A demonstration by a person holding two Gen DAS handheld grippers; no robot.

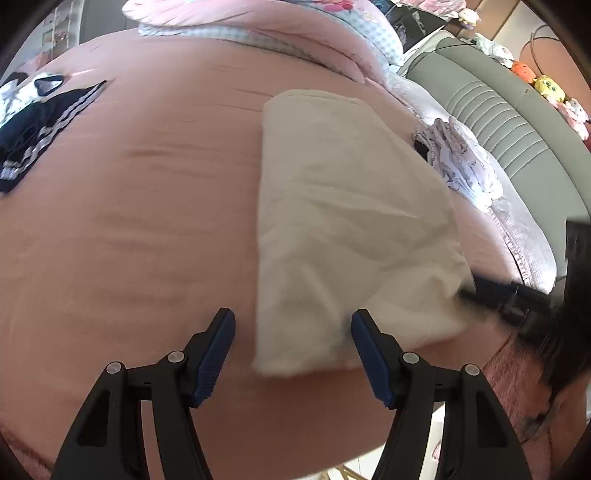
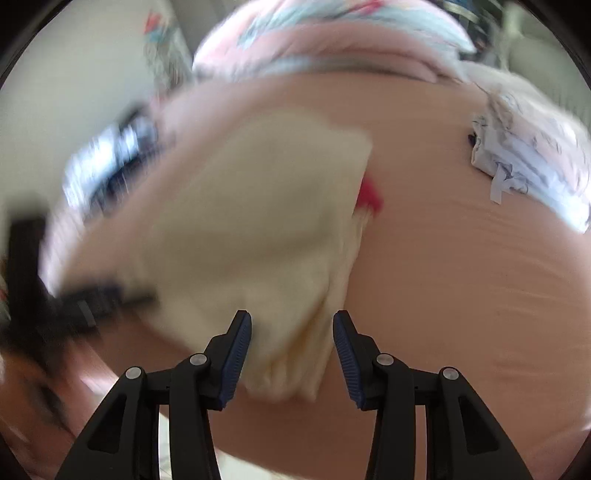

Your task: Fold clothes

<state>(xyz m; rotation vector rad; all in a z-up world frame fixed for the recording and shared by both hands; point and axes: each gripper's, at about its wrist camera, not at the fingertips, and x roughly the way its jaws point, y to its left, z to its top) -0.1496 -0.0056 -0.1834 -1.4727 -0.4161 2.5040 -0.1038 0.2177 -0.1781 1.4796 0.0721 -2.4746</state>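
Note:
A cream folded garment (image 1: 332, 221) lies on the pink bed (image 1: 147, 221). My left gripper (image 1: 292, 354) is open just above the garment's near left corner, with the cloth's edge between the jaws. In the blurred right wrist view the same cream garment (image 2: 266, 221) shows a red patch (image 2: 371, 194) at its right edge. My right gripper (image 2: 291, 354) is open, with the garment's near right corner between the jaws. The right gripper also shows in the left wrist view (image 1: 476, 291) at the garment's right edge, blurred.
A dark striped garment (image 1: 40, 125) lies at the bed's far left. A white patterned garment (image 1: 461, 162) lies at the right by the grey headboard (image 1: 517, 129). A pink quilt (image 1: 258, 26) is piled at the back. Plush toys (image 1: 550, 88) sit on the headboard.

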